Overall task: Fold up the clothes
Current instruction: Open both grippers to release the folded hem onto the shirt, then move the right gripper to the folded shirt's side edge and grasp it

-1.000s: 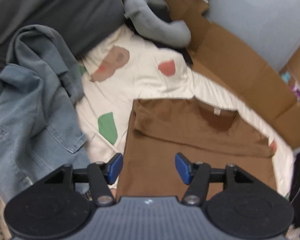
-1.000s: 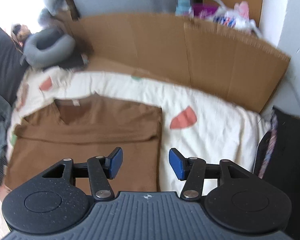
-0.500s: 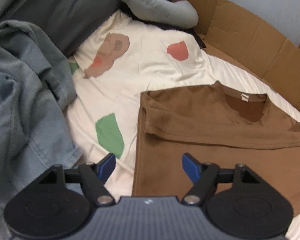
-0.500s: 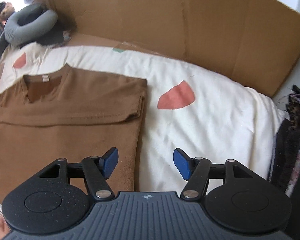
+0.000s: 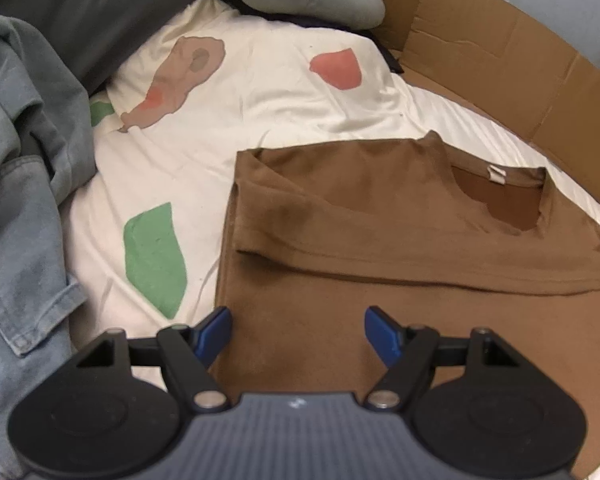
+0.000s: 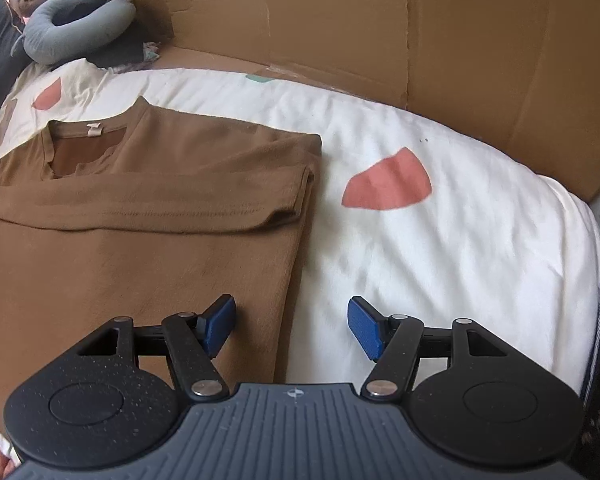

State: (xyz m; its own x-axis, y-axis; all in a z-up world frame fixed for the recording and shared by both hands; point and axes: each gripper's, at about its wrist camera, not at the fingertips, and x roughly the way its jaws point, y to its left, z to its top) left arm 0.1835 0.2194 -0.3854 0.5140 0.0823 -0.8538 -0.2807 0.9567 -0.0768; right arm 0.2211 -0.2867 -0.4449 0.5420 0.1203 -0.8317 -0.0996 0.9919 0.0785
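At far left a heap of faded blue denim (image 5: 16, 208) lies rumpled, its seams stitched and worn pale. Beside it the cream bedsheet (image 5: 260, 92) is soft and creased, printed with flat green, red and tan patches. My left gripper (image 5: 298, 330) hovers with its blue pads spread wide over the near left edge of the brown T-shirt (image 5: 380, 240), holding nothing. The shirt is matte knit, lying flat in a rectangle with both sleeves folded across the chest; its long axis runs near to far, collar pointing away toward the cardboard wall (image 6: 380, 28). A small white neck label (image 5: 497, 174) shows, too blurred to read. My right gripper (image 6: 292, 326) is likewise splayed and empty, straddling the shirt's right edge, left pad over fabric, right pad over sheet. A grey neck pillow (image 6: 76, 24) curls far left.
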